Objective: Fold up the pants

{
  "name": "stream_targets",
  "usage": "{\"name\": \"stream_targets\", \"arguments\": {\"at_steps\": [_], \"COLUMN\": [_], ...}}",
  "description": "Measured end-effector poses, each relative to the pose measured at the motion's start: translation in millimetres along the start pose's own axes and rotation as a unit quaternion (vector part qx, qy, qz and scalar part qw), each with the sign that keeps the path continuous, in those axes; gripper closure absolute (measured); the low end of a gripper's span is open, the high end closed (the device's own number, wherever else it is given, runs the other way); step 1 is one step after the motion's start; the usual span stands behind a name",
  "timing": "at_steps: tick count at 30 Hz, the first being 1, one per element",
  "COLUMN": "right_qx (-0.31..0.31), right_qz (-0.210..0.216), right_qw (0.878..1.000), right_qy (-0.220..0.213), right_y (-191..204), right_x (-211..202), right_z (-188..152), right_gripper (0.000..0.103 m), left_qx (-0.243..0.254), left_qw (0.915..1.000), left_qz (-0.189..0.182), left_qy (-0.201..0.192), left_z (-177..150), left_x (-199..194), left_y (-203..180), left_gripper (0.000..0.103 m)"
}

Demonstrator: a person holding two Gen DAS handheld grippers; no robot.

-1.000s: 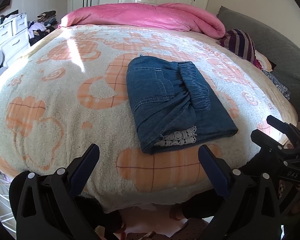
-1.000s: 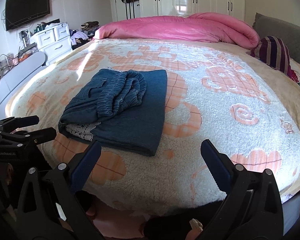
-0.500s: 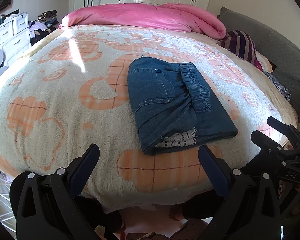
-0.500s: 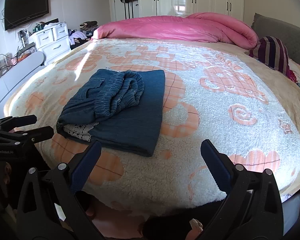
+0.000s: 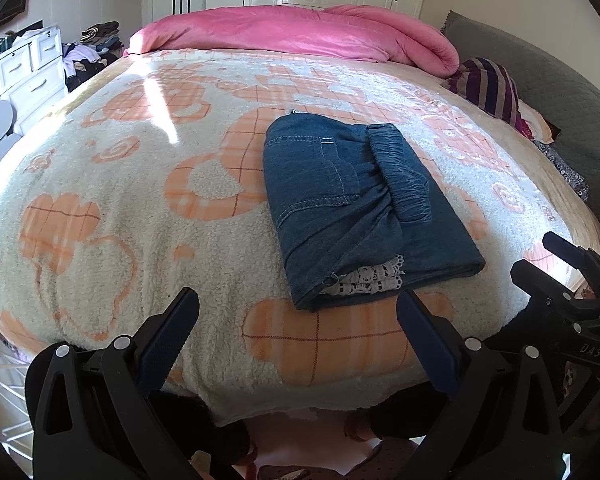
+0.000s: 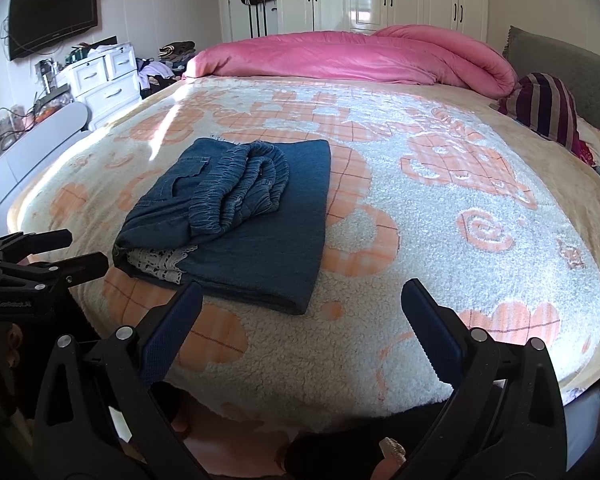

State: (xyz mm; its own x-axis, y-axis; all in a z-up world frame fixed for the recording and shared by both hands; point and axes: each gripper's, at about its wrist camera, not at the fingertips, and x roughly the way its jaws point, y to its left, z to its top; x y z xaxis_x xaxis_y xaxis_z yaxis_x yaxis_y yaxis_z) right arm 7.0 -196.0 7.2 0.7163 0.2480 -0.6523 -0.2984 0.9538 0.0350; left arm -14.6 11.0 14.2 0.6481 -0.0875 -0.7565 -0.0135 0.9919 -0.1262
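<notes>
Pants (image 5: 364, 208) look pretty much folded already, sitting in a neat bundle near the bed's (image 5: 100, 184) front edge, both left tongs (image 5: 298, 334) and right tongs (image 6: 302, 326) wide open, holding nothing.

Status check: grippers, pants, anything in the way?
Left gripper and right gripper open, empty, clear of the bed. Pants folded on the blanket, lace trim showing. Nothing in the way.

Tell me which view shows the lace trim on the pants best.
Left wrist. The white lace trim faces that camera head-on at the near edge of the folded pants, unobstructed. The right wrist view sees the same lace more from the side, partly tucked under the denim layers, near the left gripper.
</notes>
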Motion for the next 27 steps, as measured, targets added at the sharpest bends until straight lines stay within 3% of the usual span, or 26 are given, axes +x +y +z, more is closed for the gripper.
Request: {"name": "stream_targets", "arguments": {"at_steps": [27], "right_qx": [0.007], "right_qz": [-0.003], "right_qw": [1.0], "right_qy": [0.012], "right_y": [-2.1], "right_x": [4.2], "right_z": [-2.3], "right_gripper": [0.009], "left_qx": [0.007], "left_qw": [0.9999], "left_qz": [0.001], "left_qy": [0.008], "left_z": [-0.9], "left_x": [3.4], "left_y": [2.3], "left_gripper": [0.004]}}
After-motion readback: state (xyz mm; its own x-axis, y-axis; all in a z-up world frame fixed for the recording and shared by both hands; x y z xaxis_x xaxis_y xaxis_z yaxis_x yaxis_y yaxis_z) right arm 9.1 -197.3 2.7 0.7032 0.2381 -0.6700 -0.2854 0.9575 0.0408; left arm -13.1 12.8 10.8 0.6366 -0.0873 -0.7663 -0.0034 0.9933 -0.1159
